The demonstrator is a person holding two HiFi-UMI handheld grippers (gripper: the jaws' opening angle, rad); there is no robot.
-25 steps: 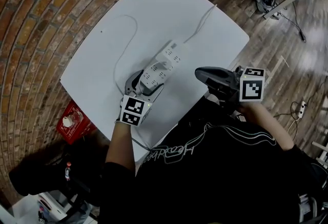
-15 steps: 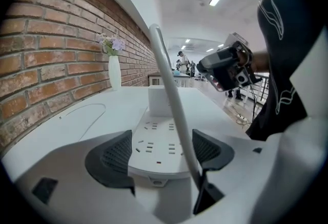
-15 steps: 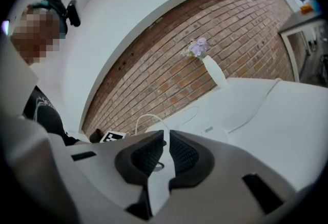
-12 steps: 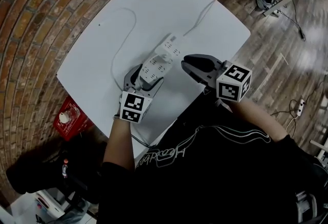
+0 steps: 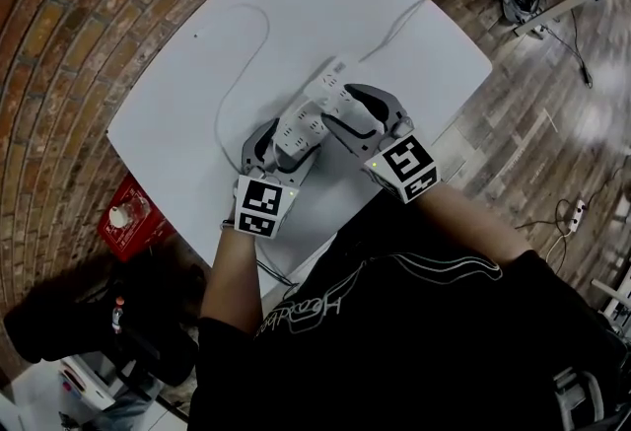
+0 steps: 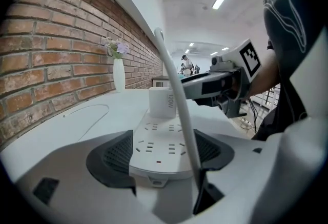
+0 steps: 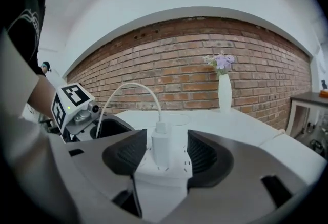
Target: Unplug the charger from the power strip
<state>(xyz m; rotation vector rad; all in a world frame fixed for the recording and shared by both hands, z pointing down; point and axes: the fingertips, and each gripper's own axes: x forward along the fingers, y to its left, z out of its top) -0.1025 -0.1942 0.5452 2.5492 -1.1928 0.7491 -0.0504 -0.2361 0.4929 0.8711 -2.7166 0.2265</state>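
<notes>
Pads of the left hand-held gripper are seen pressed against both long sides of the power strip, so its near end is clamped down on the worktop. From that clamp the strip's long axis is laid diagonally away from the person, towards the far right in the head view.

Further along that axis the charger is found, plugged in and standing upright on the strip's upper face, with its cable led out of its top and arched over to the left. The right hand-held gripper is placed across the strip at that point. Its jaws are opening, and the charger is framed between the two pads without being pressed by either, a gap being visible on each side. This gripper is by far the nearer to the charger, which lies straight ahead of it, between its jaws.

It is judged that the jaws must be closed on the charger's flat sides and that the pull must be made straight up off the strip's face, while the strip is pinned by the left.

At the far edge of the worktop a white vase is stood, with small pale flowers held in it, well apart from the work.
</notes>
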